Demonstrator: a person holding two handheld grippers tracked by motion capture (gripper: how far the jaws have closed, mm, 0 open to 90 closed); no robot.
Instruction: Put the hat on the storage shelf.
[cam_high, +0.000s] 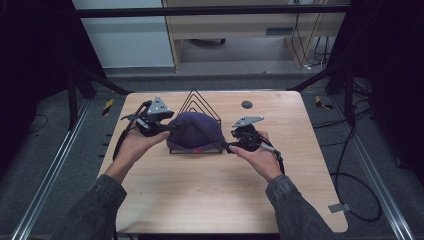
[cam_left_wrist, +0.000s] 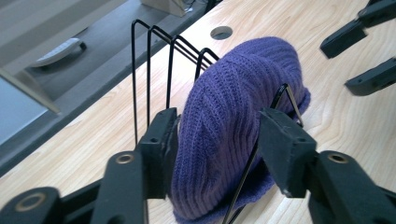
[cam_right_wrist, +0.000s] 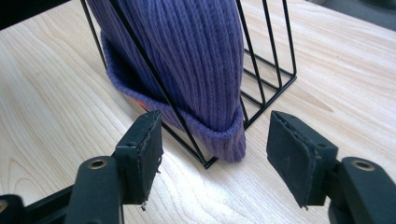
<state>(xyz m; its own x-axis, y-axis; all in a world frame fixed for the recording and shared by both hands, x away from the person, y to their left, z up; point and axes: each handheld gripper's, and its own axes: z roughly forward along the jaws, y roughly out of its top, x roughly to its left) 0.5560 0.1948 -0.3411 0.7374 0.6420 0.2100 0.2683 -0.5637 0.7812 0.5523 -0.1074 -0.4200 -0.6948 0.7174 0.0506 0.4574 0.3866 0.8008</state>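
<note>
**One knit hat on one wire rack, two grippers at its sides**

A single purple knit hat (cam_high: 194, 131) sat at the centre of the high view, draped over one black wire rack (cam_high: 196, 102) made of several nested triangular frames; in the left gripper view four upright wire loops rose behind the hat at upper left. The rack stood on the light wooden desk (cam_high: 220, 190), with one round hole (cam_high: 246, 104) in the desk surface toward the upper right of the rack.

Two grippers were present, one in each hand. The left gripper (cam_left_wrist: 217, 140) was at the left of the hat; its fingers (cam_left_wrist: 159, 140) stood wide apart, spanning the hat's ribbed side and one wire, the left one close against the knit, though contact could not be confirmed. The right gripper (cam_right_wrist: 215, 140), at the hat's right in the high view, had its fingers (cam_right_wrist: 292, 151) wide apart as well, low near the desk, just short of the hat's folded brim and the rack's base corner.
</note>
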